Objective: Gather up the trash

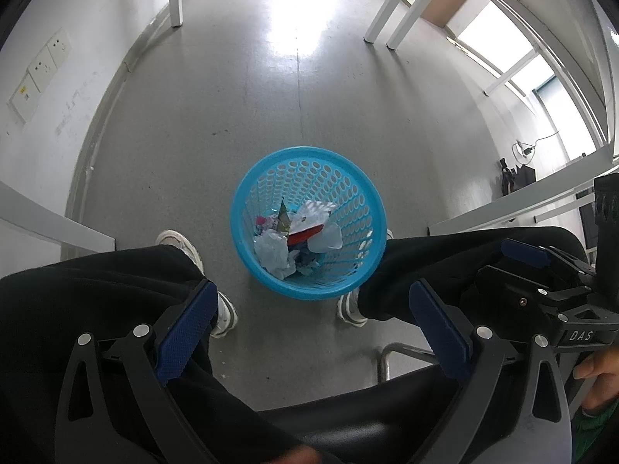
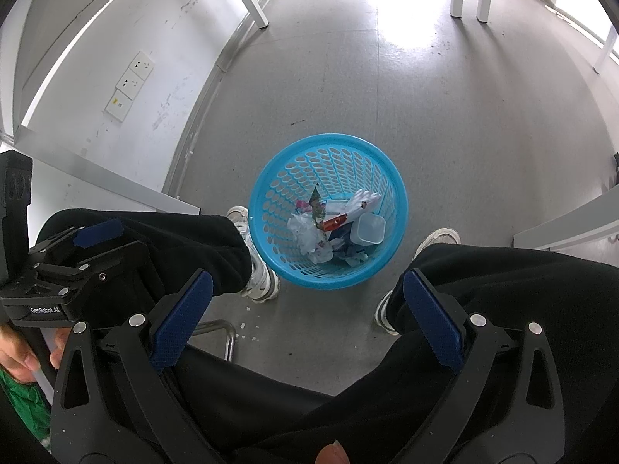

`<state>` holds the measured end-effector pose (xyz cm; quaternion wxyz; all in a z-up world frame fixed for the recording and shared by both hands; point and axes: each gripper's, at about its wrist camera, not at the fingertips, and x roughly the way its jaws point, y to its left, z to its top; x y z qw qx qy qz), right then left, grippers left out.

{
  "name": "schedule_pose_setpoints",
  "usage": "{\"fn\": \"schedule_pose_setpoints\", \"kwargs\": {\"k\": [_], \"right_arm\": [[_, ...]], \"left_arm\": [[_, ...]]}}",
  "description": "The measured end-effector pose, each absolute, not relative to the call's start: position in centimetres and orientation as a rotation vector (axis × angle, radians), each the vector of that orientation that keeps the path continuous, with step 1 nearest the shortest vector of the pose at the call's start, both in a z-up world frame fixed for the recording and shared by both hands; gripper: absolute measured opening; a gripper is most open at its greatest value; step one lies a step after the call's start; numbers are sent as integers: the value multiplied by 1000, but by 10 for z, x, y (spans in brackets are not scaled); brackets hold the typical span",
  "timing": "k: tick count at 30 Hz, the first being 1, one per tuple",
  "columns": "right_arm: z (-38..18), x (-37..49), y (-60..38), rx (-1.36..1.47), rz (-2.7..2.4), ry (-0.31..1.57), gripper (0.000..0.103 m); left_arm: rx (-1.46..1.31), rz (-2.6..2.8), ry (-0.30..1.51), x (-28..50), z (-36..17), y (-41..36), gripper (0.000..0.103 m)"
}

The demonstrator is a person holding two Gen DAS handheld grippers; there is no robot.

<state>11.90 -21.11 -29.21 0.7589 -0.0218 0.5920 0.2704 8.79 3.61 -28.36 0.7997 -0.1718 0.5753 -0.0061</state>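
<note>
The left gripper (image 1: 313, 332) has its blue-padded fingers (image 1: 185, 332) spread wide with nothing between them; the right gripper (image 2: 305, 323) is likewise spread and empty. Both hover above a seated person's black-trousered legs (image 2: 503, 282). On the grey floor (image 1: 271, 96) between the white sneakers (image 1: 182, 243) stands a round blue perforated plastic basket (image 1: 271, 170), holding crumpled white paper (image 1: 274, 255), a red-and-white wrapper (image 2: 340, 218) and a clear plastic cup (image 2: 369, 230).

Bright daylight from windows at upper right; strong glare washes out the grey speckled floor (image 1: 309, 11) at top. Heavy fisheye curvature, dark vignette corners. Centre sharp, soft shadows.
</note>
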Motion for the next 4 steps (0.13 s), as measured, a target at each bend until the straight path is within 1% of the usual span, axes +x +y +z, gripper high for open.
{"fn": "schedule_pose_setpoints", "kwargs": {"k": [4], "right_arm": [[-292, 120, -211, -46, 589, 1289, 94]], "left_arm": [[-378, -4, 1237, 87, -285, 39, 97]]}}
